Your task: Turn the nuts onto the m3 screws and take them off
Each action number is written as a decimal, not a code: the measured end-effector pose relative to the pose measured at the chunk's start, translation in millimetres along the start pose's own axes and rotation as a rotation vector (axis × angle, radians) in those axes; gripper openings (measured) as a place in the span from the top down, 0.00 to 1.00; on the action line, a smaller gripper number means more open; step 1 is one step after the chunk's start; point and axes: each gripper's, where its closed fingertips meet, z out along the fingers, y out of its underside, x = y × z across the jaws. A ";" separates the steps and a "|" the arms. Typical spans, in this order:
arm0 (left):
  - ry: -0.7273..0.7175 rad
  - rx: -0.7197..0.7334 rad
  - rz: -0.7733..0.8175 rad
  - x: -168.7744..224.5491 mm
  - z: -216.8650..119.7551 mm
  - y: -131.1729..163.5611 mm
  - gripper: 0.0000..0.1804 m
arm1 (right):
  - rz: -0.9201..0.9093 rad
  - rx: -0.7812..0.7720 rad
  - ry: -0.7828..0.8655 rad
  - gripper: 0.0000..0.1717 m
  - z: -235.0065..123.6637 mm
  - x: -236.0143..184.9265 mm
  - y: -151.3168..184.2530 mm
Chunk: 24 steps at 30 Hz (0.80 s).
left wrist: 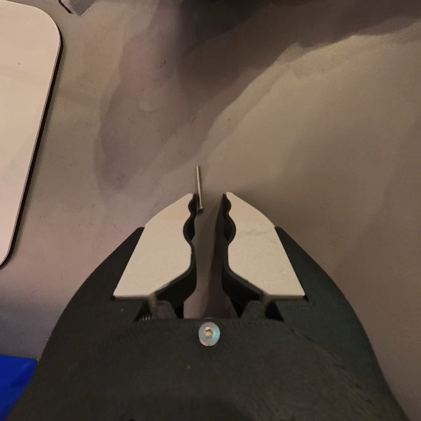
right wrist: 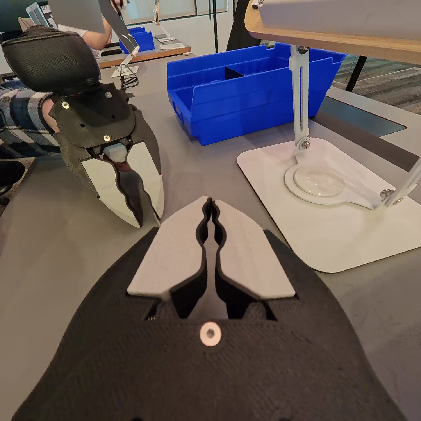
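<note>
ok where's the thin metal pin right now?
In the left wrist view the thin metal pin lies on the grey table between the open fingers of the left gripper, close beside the left finger, its shaft pointing away past the fingertips.

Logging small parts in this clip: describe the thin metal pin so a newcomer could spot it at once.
Start at the grey table and find the left gripper, its jaws apart. The pin lies on the table at that gripper's tips, close to one finger, with its flat head nearest the jaws. It is the only slim silvery thing there, far smaller than the white base plate.
</note>
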 end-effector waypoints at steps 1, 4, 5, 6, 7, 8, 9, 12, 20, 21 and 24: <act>-0.002 0.004 -0.001 0.1 -0.1 0.0 0.89 | 0.003 0.003 -0.002 1.00 -0.2 0.0 -0.3; -0.001 0.020 -0.001 1.1 -0.5 0.4 0.87 | 0.010 0.016 -0.009 1.00 -1.7 0.0 -1.8; -0.019 0.026 0.012 -0.4 -1.5 1.0 0.87 | 0.013 0.022 -0.012 1.00 -2.3 0.0 -2.4; -0.039 0.042 0.027 -2.0 -4.2 0.3 0.86 | 0.016 0.029 -0.016 1.00 -3.2 -0.1 -3.2; -0.027 0.086 0.036 1.0 -9.4 -3.7 0.83 | 0.022 0.038 -0.021 1.00 -4.3 0.0 -4.1; 0.000 0.141 0.038 5.9 -16.9 -8.8 0.82 | 0.030 0.047 -0.026 1.00 -5.3 0.3 -5.2; -0.001 0.168 0.029 5.3 -24.6 -9.9 0.81 | 0.040 0.057 -0.031 1.00 -6.4 1.0 -6.2; -0.066 0.168 0.010 -8.9 -43.0 1.1 0.76 | 0.060 0.082 -0.047 1.00 -9.3 1.8 -8.9; -0.229 0.214 -0.019 -57.7 -114.7 39.7 0.79 | 0.057 0.142 -0.017 1.00 -21.3 12.4 -14.2; -0.270 0.220 -0.023 -70.2 -128.2 46.1 0.81 | 0.057 0.144 -0.010 1.00 -22.2 13.9 -14.2; -0.356 0.238 -0.027 -104.6 -165.8 63.4 0.84 | 0.061 0.146 -0.001 1.00 -22.8 16.1 -14.3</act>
